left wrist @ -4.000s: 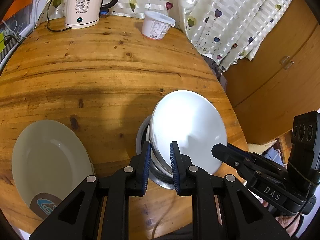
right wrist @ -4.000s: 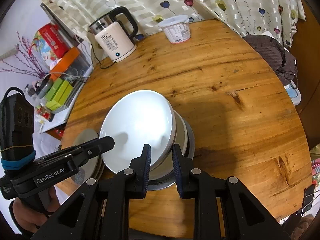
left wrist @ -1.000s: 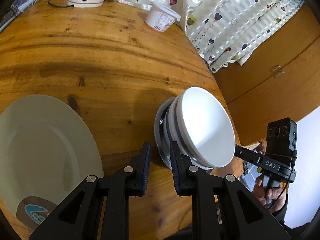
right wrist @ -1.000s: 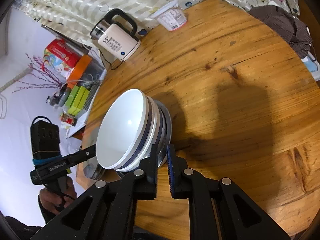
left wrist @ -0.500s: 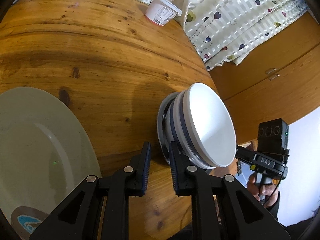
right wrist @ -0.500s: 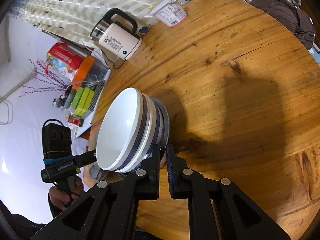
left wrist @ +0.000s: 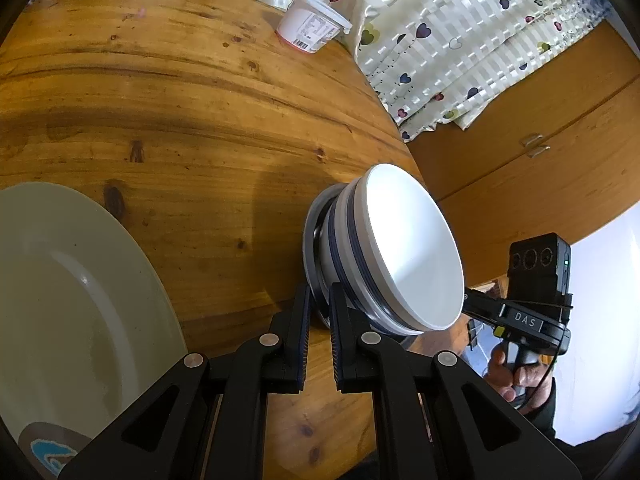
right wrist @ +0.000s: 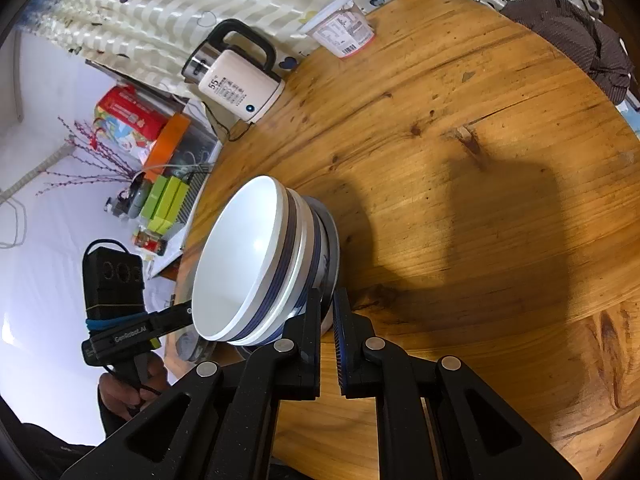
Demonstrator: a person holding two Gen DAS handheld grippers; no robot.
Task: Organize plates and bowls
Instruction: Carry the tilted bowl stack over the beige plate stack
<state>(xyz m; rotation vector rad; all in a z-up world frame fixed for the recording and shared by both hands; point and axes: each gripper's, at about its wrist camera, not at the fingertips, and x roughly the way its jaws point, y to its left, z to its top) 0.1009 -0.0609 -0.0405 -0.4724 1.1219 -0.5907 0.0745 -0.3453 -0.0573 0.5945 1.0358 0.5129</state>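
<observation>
Bowls (left wrist: pixel 400 256): two nested; plate (left wrist: pixel 72 300): one

left tool (left wrist: pixel 319 312) fingers narrowly parted, right tool (right wrist: pixel 327 316) likewise, both hand-held

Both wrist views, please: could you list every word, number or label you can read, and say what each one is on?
"55°": on the white electric kettle.
"GenRobot.AI": on the left gripper's handle.
"DAS": on the right gripper's handle.
Yogurt tub: label and barcode print too small to read.
Kettle's smaller lines under "55°": too small to read.
Red box beside the table: print blurred.
</observation>
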